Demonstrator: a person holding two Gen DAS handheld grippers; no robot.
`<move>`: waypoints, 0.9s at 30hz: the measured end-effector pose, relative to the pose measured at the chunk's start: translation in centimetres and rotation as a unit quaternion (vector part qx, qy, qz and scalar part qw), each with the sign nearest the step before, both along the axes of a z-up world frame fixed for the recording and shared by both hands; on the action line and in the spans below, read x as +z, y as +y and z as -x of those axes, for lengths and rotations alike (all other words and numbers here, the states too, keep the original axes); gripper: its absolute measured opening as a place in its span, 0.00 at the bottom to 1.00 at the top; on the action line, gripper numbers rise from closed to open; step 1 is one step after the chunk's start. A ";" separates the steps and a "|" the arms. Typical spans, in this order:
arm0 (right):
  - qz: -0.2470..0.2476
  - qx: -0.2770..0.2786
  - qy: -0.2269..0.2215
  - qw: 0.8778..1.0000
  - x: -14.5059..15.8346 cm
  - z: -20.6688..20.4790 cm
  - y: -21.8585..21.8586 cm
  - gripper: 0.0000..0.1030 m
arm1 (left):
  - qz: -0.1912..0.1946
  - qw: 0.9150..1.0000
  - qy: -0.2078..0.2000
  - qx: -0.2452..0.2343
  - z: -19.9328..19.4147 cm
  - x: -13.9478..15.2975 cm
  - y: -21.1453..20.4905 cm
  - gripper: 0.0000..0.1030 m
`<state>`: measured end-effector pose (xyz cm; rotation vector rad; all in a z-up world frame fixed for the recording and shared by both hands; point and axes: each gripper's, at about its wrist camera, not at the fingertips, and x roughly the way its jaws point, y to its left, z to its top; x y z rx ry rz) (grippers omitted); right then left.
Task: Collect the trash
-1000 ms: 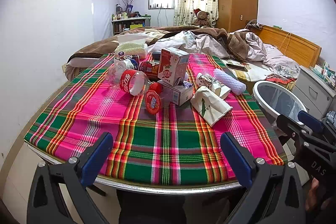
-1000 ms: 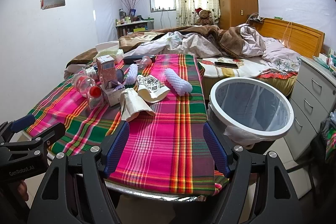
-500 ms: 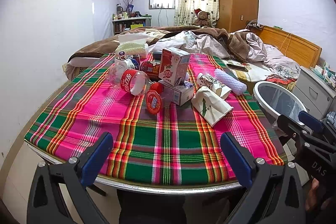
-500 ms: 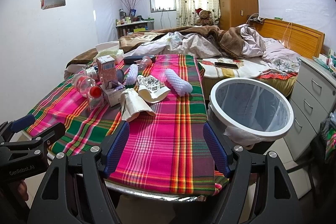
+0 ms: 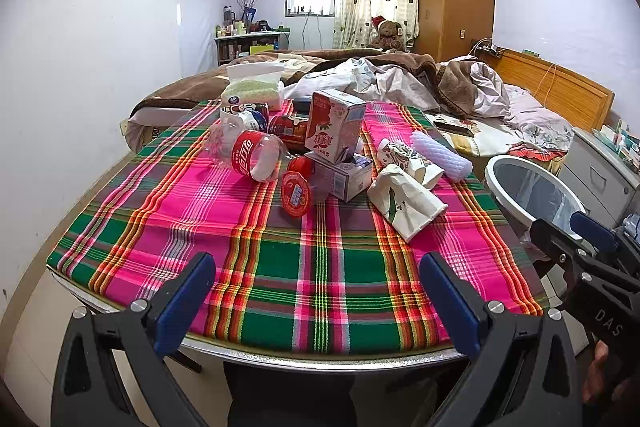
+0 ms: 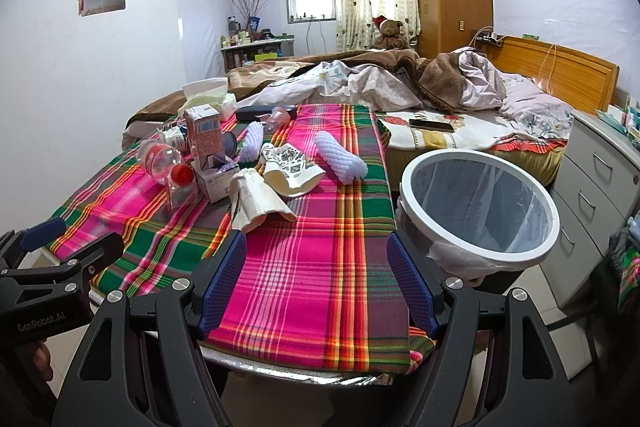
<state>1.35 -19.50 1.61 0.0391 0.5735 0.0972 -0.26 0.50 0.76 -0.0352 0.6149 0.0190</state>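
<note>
Trash lies in a heap on the plaid tablecloth (image 5: 300, 259): a clear cola bottle (image 5: 250, 155), a red cup lid (image 5: 295, 194), a pink milk carton (image 5: 334, 131), a small box (image 5: 346, 179), crushed paper cups (image 5: 406, 201) and a white foam sleeve (image 5: 440, 155). The same heap shows in the right wrist view, with the paper cup (image 6: 260, 203) nearest. A white-rimmed bin (image 6: 480, 207) with a liner stands right of the table. My left gripper (image 5: 316, 299) and right gripper (image 6: 316, 279) are both open and empty, at the table's near edge.
A bed with rumpled blankets (image 5: 400, 75) lies behind the table. A phone (image 6: 432, 125) rests on it. A grey drawer unit (image 6: 592, 195) stands right of the bin. A tissue pack (image 5: 252, 87) sits at the table's far edge.
</note>
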 end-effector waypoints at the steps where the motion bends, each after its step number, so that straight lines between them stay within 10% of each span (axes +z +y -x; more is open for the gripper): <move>1: 0.000 0.000 0.001 1.000 0.0 0.0 0.1 0.72 | 0.000 1.000 0.000 0.000 0.0 0.0 0.1 1.00; 27: 0.037 0.021 0.029 0.999 -0.9 -12.3 -1.2 0.72 | 0.049 0.996 0.069 0.024 -11.3 -1.8 5.6 1.00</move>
